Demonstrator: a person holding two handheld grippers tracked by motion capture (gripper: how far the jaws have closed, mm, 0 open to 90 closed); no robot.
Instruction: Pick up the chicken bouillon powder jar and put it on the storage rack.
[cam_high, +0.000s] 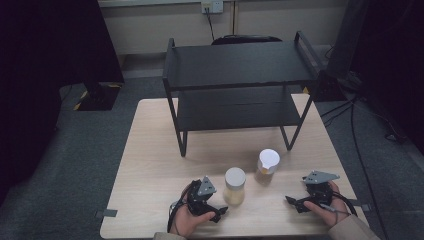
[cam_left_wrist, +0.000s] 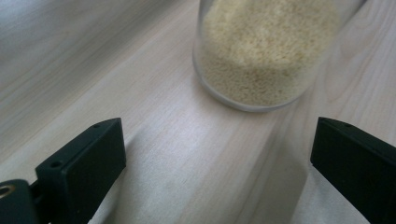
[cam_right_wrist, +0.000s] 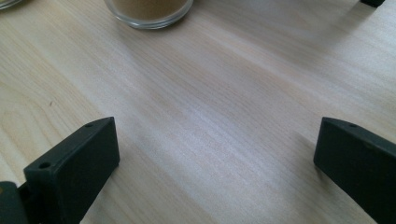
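Note:
Two glass jars with white lids stand on the pale wooden table (cam_high: 155, 165). The nearer jar (cam_high: 234, 186) holds pale yellow grains (cam_left_wrist: 266, 46); the farther jar (cam_high: 267, 166) holds a browner powder (cam_right_wrist: 149, 9). My left gripper (cam_high: 221, 212) rests low on the table just left of the pale-grain jar, pointing at it, jaws wide apart with bare wood between them (cam_left_wrist: 219, 163). My right gripper (cam_high: 292, 202) lies near the table's front right, aimed toward the brown-powder jar, open with nothing between its jaws (cam_right_wrist: 217, 158).
A black two-tier metal shelf (cam_high: 240, 65) stands on the far half of the table, both tiers bare. Its legs (cam_high: 182, 145) come down behind the jars. Cables run over the grey floor at the right (cam_high: 360, 130).

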